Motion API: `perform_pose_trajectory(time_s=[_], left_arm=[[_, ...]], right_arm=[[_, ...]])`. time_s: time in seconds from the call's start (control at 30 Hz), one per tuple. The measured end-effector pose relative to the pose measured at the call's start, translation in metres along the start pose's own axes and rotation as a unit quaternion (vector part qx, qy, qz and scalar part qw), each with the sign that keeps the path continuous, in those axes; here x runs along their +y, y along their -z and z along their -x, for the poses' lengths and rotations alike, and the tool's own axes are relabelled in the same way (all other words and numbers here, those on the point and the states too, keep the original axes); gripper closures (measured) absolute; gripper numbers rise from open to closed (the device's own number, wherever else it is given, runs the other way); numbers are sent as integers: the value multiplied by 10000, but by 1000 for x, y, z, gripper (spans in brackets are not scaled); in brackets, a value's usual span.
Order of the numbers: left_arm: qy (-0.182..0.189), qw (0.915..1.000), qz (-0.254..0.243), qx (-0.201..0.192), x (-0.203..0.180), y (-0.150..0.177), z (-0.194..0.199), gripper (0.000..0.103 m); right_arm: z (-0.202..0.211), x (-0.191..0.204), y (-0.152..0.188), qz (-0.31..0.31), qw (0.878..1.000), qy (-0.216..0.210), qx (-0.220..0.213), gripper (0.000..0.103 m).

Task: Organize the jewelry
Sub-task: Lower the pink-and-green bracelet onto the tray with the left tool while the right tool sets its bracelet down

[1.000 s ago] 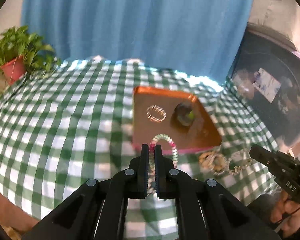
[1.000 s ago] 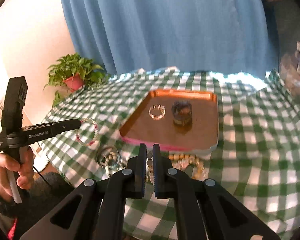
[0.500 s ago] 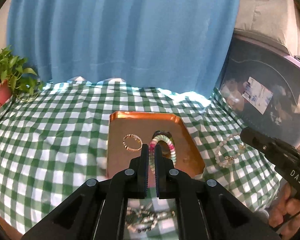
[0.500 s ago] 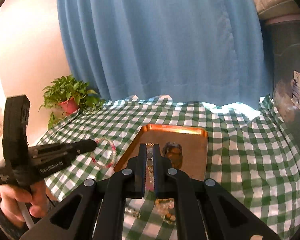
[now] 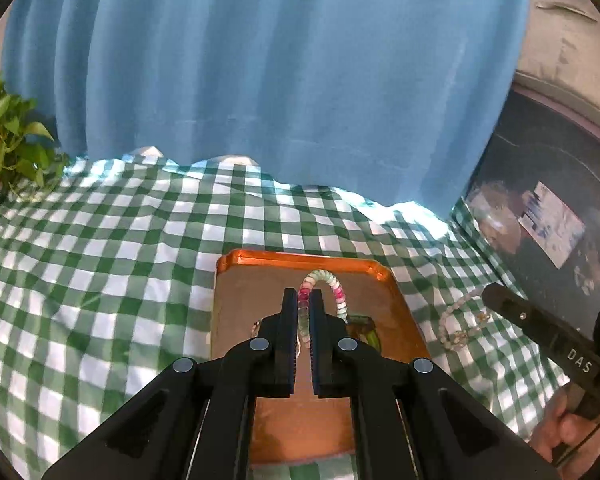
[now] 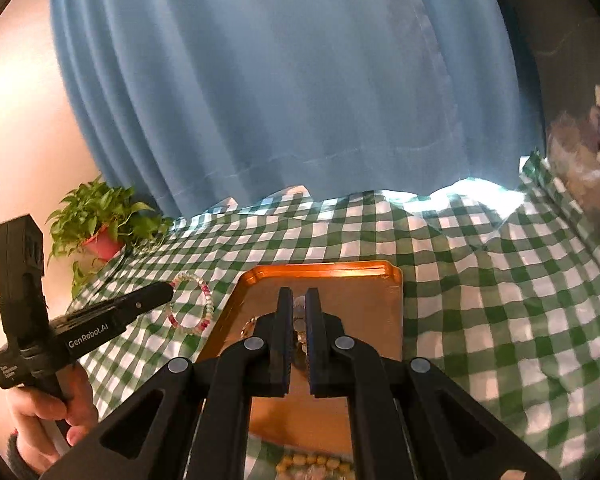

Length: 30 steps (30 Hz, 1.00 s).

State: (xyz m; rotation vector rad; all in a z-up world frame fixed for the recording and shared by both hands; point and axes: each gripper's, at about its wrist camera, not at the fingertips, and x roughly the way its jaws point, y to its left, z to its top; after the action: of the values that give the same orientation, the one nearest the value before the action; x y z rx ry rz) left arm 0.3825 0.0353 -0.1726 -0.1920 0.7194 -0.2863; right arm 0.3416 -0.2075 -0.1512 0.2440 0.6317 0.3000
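Now left hand-held gripper, pastel bracelet clamped, over tray far rim.

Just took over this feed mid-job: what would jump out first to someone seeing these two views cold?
Probably the big blue curtain behind the green checked tablecloth, with the orange tray at the centre. Next, the left gripper shut on a pastel and pink bead bracelet above the tray, and the right gripper shut on a pale bead bracelet. A potted plant stands at the far left.
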Motion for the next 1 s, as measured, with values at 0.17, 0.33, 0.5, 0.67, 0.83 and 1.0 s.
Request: perform_pose_trajectory(time_s=[0.17,0.33,0.5,0.67,0.83,1.0], left_arm=[[78,9988,317,370,21,7,-43,98],[299,9946,812,566,39,8,-72,98],[495,9888,1140,829,48,15,-91,98],[951,9769,1374,1330,48,22,-93,98],[722,9753,1099,1777,38,49,-99,98],[388,9791,557,1917,20,65,-101,98]], right_arm=[[-37,-14,3,-86,9999,-1,139,98],[-71,-37,14,-305,9989,77,339,98],[-96,-55,18,-588,9968,3,540,98],[-101,-64,23,-712,9950,-33,705,98],[-98,-60,28,-510,9946,123,898,98],[-101,-55,45,-298,9923,287,1167,98]])
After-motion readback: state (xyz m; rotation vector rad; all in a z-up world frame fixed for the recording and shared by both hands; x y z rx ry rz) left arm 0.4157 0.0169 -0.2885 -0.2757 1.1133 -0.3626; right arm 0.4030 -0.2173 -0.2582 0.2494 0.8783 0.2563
